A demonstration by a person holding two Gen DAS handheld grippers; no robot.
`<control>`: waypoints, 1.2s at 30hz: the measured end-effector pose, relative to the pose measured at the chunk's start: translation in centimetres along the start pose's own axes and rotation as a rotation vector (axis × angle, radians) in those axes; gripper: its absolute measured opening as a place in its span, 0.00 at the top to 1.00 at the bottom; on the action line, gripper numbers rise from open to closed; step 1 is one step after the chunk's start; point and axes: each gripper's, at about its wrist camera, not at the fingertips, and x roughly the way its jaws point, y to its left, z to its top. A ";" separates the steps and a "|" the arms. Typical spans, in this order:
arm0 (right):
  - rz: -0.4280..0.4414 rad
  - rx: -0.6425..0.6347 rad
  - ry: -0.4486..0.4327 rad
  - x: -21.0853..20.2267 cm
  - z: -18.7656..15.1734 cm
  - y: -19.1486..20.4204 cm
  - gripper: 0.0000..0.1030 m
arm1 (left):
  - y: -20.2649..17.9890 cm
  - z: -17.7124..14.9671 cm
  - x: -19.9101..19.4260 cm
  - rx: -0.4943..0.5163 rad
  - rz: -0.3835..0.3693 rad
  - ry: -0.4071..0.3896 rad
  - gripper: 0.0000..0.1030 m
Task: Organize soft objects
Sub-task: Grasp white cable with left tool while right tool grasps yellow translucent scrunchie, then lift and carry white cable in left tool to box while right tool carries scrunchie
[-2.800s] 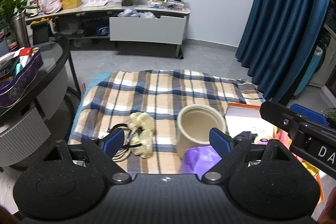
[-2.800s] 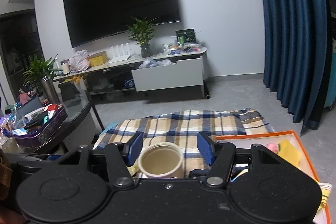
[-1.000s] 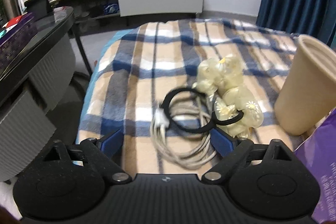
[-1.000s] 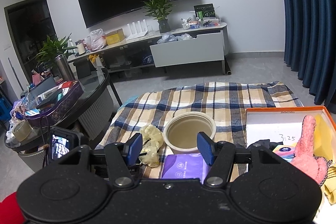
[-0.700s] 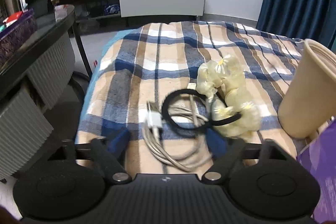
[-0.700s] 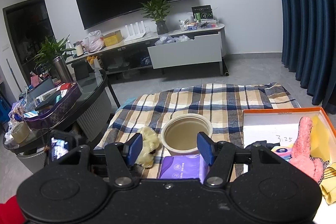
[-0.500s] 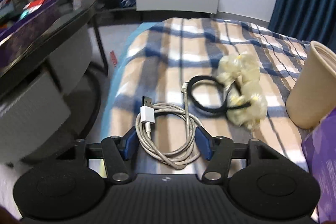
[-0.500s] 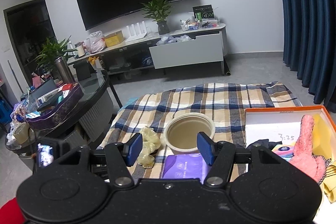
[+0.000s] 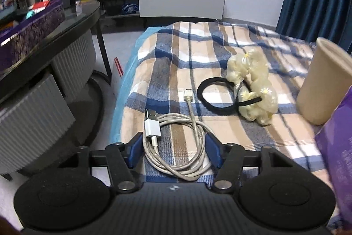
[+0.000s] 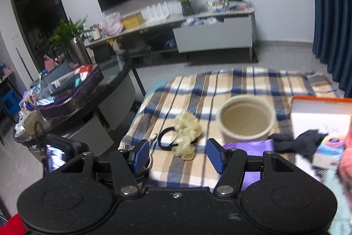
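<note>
A coiled white USB cable [image 9: 176, 142] lies on the plaid blanket [image 9: 198, 50], between the blue pads of my left gripper [image 9: 173, 150]. The jaws stand partly closed around the coil, both pads at its sides. Beyond it lie a black hair band [image 9: 216, 94] and a pale yellow scrunchie [image 9: 253, 85]. A beige cup [image 9: 323, 85] stands to the right. My right gripper [image 10: 177, 154] is open and empty above the blanket; the scrunchie [image 10: 187, 131], hair band [image 10: 167, 138] and cup [image 10: 245, 118] lie ahead of it.
A purple packet [image 10: 253, 147] lies by the cup. An orange-rimmed box [image 10: 319, 100] at the right holds a dark cloth [image 10: 297, 140] and a pink plush [image 10: 346, 160]. A round black glass table [image 9: 44, 41] stands left. A TV stand [image 9: 180, 1] is at the back.
My left gripper came down to the blanket's left edge and its jaws narrowed around the cable coil. My right gripper swung left and lower, toward the scrunchie.
</note>
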 end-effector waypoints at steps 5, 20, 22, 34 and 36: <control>-0.060 0.022 0.037 4.0 -0.3 2.1 0.26 | 0.6 0.6 -3.0 -0.027 -0.024 -0.070 0.42; -0.236 0.067 0.160 16.6 -0.2 2.6 0.19 | 3.8 1.2 -4.8 -0.122 0.003 -0.161 0.41; -0.229 0.058 0.181 17.7 -0.3 2.5 0.19 | 3.9 1.3 -4.8 -0.127 0.004 -0.161 0.41; -0.232 0.007 0.093 15.2 -0.3 2.4 0.79 | 3.8 1.3 -4.5 -0.151 -0.004 -0.162 0.42; -0.230 -0.023 0.057 13.3 0.2 3.1 0.79 | 3.5 1.5 -4.7 -0.155 0.001 -0.158 0.42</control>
